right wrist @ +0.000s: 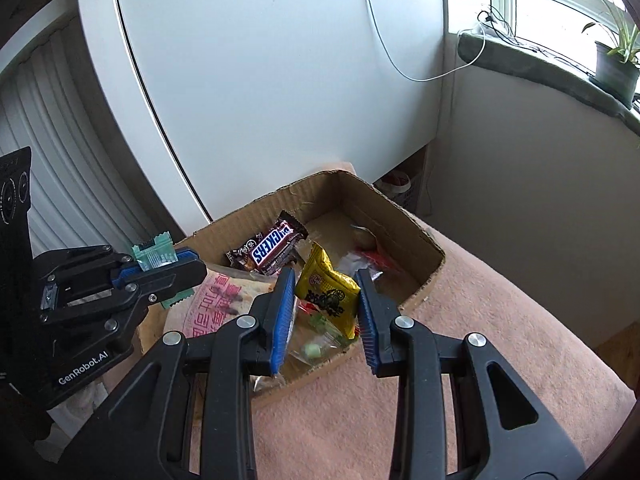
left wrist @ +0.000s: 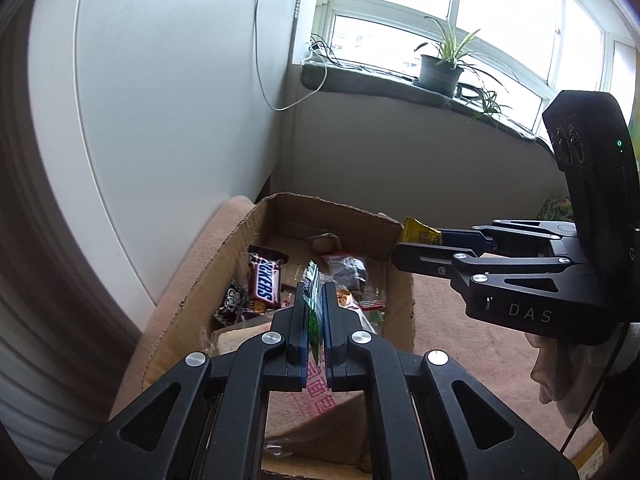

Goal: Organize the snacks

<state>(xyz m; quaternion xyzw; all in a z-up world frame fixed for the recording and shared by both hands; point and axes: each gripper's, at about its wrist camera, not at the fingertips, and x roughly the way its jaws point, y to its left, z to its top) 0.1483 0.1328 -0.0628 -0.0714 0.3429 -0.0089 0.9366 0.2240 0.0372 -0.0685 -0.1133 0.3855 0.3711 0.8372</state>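
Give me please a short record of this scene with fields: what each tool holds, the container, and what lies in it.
left tool: shut on a small green packet
right tool: closed on a yellow snack bag
container: open cardboard box on a pink cloth surface
in the box: Snickers bar, clear wrapped sweets, a large pale bag with red print
background: potted plant on the windowsill

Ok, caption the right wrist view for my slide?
Right gripper holds yellow packet over snack box; left gripper holds green packet.
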